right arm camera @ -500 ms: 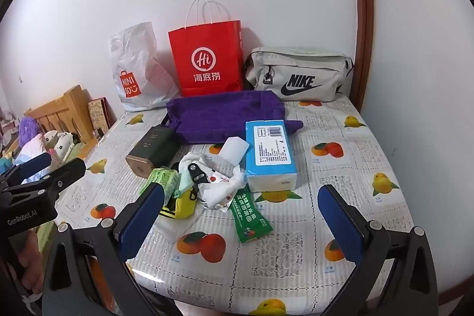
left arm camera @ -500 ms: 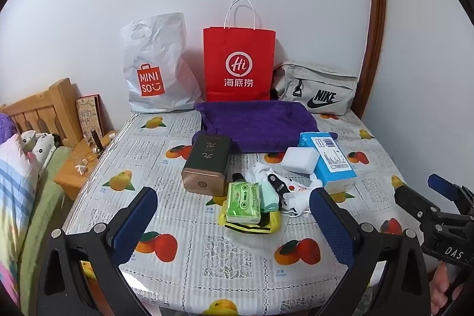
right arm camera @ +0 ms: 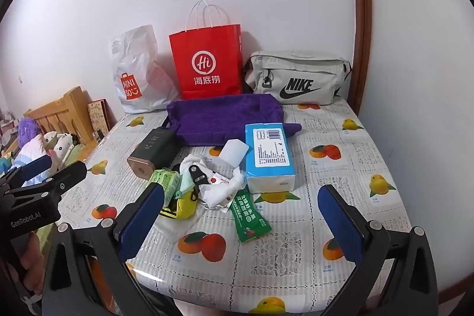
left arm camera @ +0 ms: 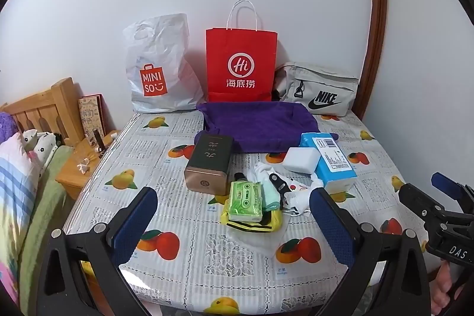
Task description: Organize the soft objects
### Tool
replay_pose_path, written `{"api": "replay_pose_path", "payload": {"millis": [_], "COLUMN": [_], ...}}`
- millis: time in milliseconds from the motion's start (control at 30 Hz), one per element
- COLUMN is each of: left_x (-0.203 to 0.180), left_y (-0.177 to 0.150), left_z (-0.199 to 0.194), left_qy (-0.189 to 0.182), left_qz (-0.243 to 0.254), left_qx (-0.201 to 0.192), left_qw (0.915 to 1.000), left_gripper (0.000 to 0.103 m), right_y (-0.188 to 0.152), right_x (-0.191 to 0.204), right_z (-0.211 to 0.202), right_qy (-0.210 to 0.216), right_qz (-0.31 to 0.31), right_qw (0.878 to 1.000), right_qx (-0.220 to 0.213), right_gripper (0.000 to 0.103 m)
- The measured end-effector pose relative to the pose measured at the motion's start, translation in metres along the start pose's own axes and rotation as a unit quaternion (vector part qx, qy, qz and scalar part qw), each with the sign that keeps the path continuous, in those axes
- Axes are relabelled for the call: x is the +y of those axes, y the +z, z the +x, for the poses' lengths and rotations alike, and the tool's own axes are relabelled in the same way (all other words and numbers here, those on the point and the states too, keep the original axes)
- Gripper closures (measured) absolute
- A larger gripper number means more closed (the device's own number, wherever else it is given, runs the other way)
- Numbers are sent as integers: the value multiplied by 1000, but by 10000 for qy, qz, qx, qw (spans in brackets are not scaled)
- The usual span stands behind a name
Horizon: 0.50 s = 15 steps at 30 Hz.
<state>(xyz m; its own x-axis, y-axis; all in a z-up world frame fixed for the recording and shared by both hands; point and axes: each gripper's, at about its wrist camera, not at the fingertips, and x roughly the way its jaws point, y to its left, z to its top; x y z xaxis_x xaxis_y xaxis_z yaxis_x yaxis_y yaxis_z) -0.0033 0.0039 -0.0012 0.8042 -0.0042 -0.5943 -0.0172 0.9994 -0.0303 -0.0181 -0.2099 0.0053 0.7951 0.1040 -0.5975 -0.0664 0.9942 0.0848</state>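
While both tools hang over the near edge of the fruit-print table [left arm camera: 183, 227], the left gripper [left arm camera: 234, 222] has its jaws spread wide with nothing between them, and the right gripper [right arm camera: 240, 219] is just as wide and empty. Ahead of both, mid-table, sits the soft pile: green tissue pack [left arm camera: 246, 200], white socks [right arm camera: 220, 191], yellow pouch [right arm camera: 186, 205]. Just right of it lies the blue tissue pack [right arm camera: 268, 156], with the purple towel [left arm camera: 260, 123] behind.

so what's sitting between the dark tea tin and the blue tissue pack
A white rectangular block lies between the dark tea tin and the blue tissue pack, with crumpled white cloth in front of it; the right wrist view shows it best.
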Motion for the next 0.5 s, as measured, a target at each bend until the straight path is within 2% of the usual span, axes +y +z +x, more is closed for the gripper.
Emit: {"api": "replay_pose_path", "payload": {"millis": [500], "left_x": [5], "left_y": [7], "left_z": [-6], "left_qy": [82], "left_qz": [19], "left_qx": [30], "left_qw": [10000], "left_gripper": [0], "right_y": [4], "right_x": [3], "right_z": [-6], "right_qy": [-22], "right_qz": [-32], "right_qw": [10000], "right_qx": [-19], "right_gripper": [0]}}
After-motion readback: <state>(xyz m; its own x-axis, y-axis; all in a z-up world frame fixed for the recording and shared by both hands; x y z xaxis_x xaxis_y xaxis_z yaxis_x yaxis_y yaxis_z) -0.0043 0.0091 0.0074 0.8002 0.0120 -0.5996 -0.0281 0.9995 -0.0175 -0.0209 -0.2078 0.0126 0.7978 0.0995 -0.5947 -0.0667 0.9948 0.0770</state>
